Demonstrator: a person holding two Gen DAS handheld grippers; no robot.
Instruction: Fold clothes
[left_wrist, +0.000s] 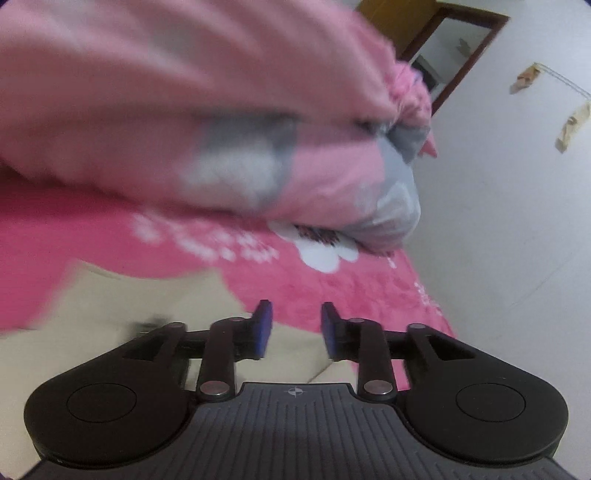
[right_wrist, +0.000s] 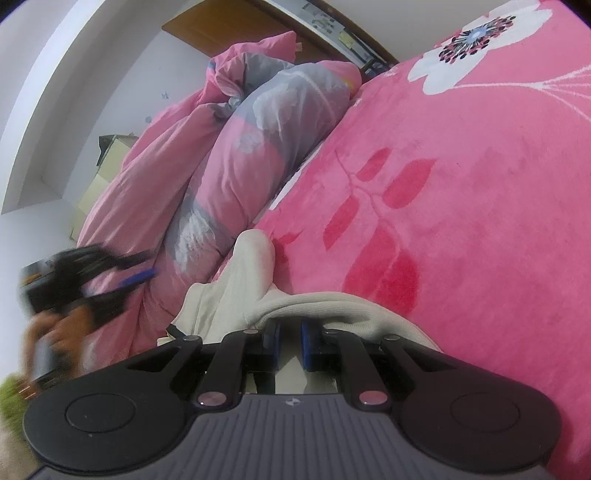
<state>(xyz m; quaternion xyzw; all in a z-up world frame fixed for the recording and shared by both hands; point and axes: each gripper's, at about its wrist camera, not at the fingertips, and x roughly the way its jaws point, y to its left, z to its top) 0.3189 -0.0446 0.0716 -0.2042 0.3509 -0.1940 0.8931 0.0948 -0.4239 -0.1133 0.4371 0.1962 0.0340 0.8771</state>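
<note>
A cream-white garment (right_wrist: 243, 280) lies on a bright pink flowered blanket (right_wrist: 480, 184) on a bed. My right gripper (right_wrist: 290, 328) is shut on the garment's thick ribbed edge, which bunches over the blue pads. In the left wrist view the same garment (left_wrist: 155, 295) spreads below my left gripper (left_wrist: 295, 321), whose jaws stand apart with nothing between them. The left gripper also shows, blurred, at the far left of the right wrist view (right_wrist: 136, 277), held in a hand.
A rolled pink and grey duvet (right_wrist: 229, 155) lies along the far side of the bed, also in the left wrist view (left_wrist: 221, 129). A white wall (left_wrist: 517, 221) borders the bed. A wooden door frame (left_wrist: 443, 48) stands beyond.
</note>
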